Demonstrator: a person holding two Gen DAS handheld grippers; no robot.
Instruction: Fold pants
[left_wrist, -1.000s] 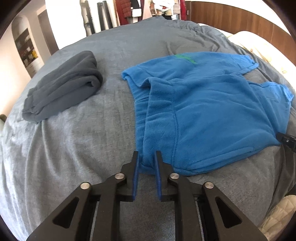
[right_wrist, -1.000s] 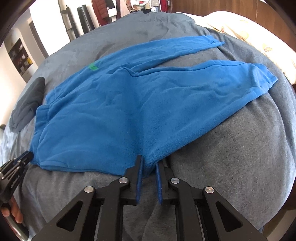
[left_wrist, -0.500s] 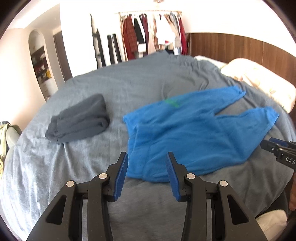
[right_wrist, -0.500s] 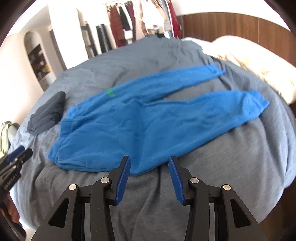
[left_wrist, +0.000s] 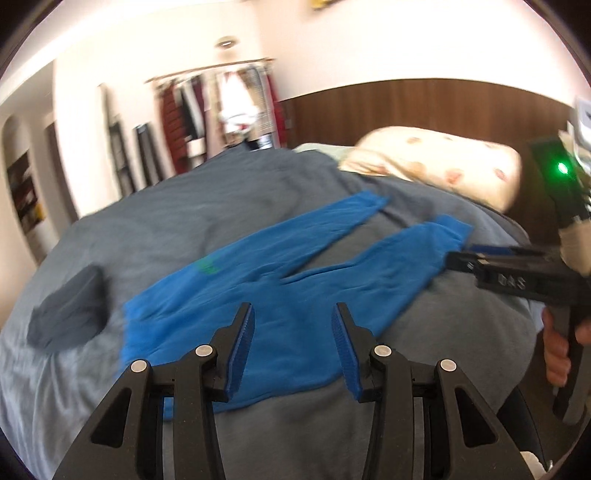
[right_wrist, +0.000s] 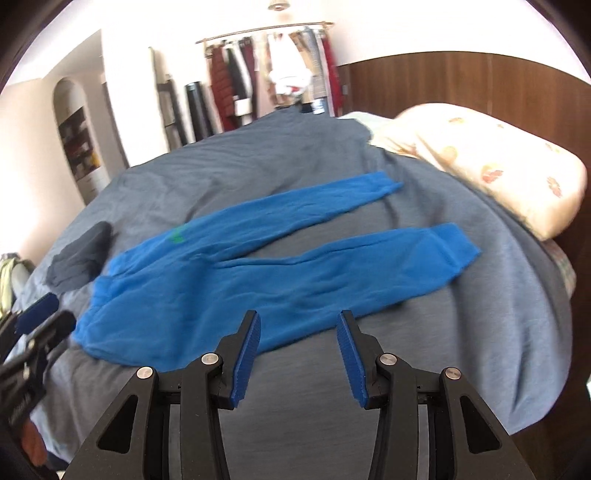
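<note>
The bright blue fleece pants (right_wrist: 236, 273) lie flat on the grey bedspread (right_wrist: 480, 314), ahead of both claws, long axis running left to right, waistband left, legs splayed right. The left claw (left_wrist: 291, 347) and right claw (right_wrist: 299, 354) each gape wide, holding nothing. The right claw is likely nearer the leg cuffs, the left nearer the waistband.
</note>
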